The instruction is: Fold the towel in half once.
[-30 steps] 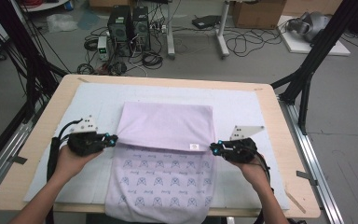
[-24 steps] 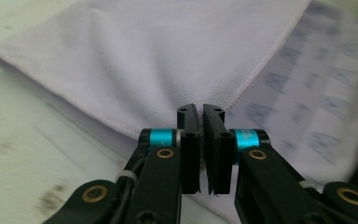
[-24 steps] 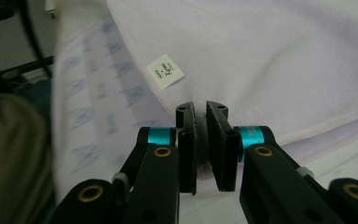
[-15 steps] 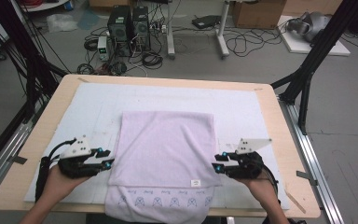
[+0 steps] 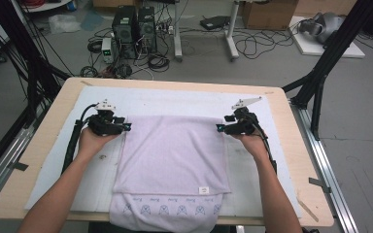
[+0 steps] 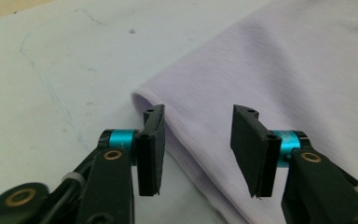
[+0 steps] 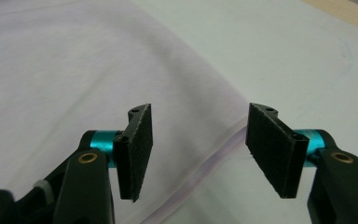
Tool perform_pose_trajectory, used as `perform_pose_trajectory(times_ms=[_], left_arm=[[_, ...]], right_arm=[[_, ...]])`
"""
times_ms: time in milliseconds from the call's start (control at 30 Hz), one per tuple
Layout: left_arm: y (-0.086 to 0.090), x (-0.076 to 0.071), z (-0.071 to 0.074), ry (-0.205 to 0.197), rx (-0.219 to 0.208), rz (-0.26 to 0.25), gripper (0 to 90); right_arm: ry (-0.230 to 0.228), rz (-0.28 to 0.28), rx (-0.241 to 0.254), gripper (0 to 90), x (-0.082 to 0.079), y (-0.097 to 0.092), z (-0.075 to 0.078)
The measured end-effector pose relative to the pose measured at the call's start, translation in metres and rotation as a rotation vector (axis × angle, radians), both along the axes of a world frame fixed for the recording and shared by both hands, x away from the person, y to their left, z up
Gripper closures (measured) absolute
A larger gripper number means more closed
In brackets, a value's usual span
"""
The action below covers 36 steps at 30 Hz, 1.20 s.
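The lilac cloth (image 5: 172,160) lies folded in the middle of the white mat (image 5: 291,160), its long axis running from far to near, with the near end over the table (image 5: 43,145) edge. The left gripper (image 5: 122,127) is at the far left corner and the right gripper (image 5: 222,128) at the far right corner. Both jaws have just been opening; they stand half wide and hold nothing. The folded edge lies between each pair, so both hands are equally near.

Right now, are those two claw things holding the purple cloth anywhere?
No. The left gripper and right gripper have just been opening; each stands open over a side edge of the cloth.
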<state>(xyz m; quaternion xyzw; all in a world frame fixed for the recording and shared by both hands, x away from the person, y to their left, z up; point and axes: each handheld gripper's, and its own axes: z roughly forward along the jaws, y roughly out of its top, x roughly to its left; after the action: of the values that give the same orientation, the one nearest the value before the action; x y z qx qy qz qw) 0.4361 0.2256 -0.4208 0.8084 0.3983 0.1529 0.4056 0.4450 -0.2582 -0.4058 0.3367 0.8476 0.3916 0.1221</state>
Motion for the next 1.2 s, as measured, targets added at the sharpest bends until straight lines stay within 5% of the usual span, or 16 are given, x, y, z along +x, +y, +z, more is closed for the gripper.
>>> perform_pose_trajectory(times_ms=[200, 267, 333, 433, 533, 600, 733, 800, 833, 867, 1000, 1200], left_arm=[[-0.012, 0.025, -0.015, 0.025, 0.006, 0.065, 42.1], [-0.02, 0.025, -0.021, 0.015, 0.066, 0.053, 60.6], [-0.023, 0.026, -0.021, 0.012, 0.055, 0.049, 83.9], [-0.022, 0.029, -0.013, -0.012, 0.074, 0.083, 86.2], [-0.017, 0.038, 0.015, -0.067, 0.061, 0.116, 86.5], [-0.017, 0.043, 0.038, -0.128, 0.07, 0.137, 86.5], [-0.016, 0.059, 0.108, -0.266, 0.074, 0.164, 86.4], [-0.017, 0.066, 0.123, -0.279, 0.088, 0.181, 81.6], [-0.017, 0.069, 0.123, -0.256, 0.1, 0.207, 66.0], [-0.015, 0.071, 0.12, -0.233, 0.1, 0.208, 58.3], [-0.011, 0.063, 0.09, -0.178, 0.094, 0.171, 57.0], [-0.007, 0.037, 0.045, -0.097, 0.068, 0.1, 54.3]], right_arm=[[0.063, -0.025, 0.0, 38.3, 0.026, 0.005, -0.035], [0.052, -0.038, 0.011, 48.3, 0.027, 0.005, -0.039], [0.099, 0.002, 0.085, 79.6, 0.029, 0.004, -0.04], [0.05, 0.024, 0.018, 84.8, 0.03, 0.012, -0.033], [0.038, -0.018, 0.028, 85.2, 0.037, 0.009, -0.013], [-0.028, -0.037, 0.023, 85.3, 0.041, 0.012, 0.011], [-0.137, -0.052, 0.015, 85.2, 0.054, 0.021, 0.071], [-0.178, -0.061, 0.004, 78.0, 0.061, 0.024, 0.089], [-0.193, -0.08, 0.006, 63.9, 0.064, 0.025, 0.092], [-0.195, -0.099, 0.012, 59.1, 0.067, 0.026, 0.092], [-0.094, -0.103, 0.002, 47.4, 0.072, 0.025, 0.068], [-0.015, -0.022, 0.002, 42.3, 0.044, 0.029, 0.033]])
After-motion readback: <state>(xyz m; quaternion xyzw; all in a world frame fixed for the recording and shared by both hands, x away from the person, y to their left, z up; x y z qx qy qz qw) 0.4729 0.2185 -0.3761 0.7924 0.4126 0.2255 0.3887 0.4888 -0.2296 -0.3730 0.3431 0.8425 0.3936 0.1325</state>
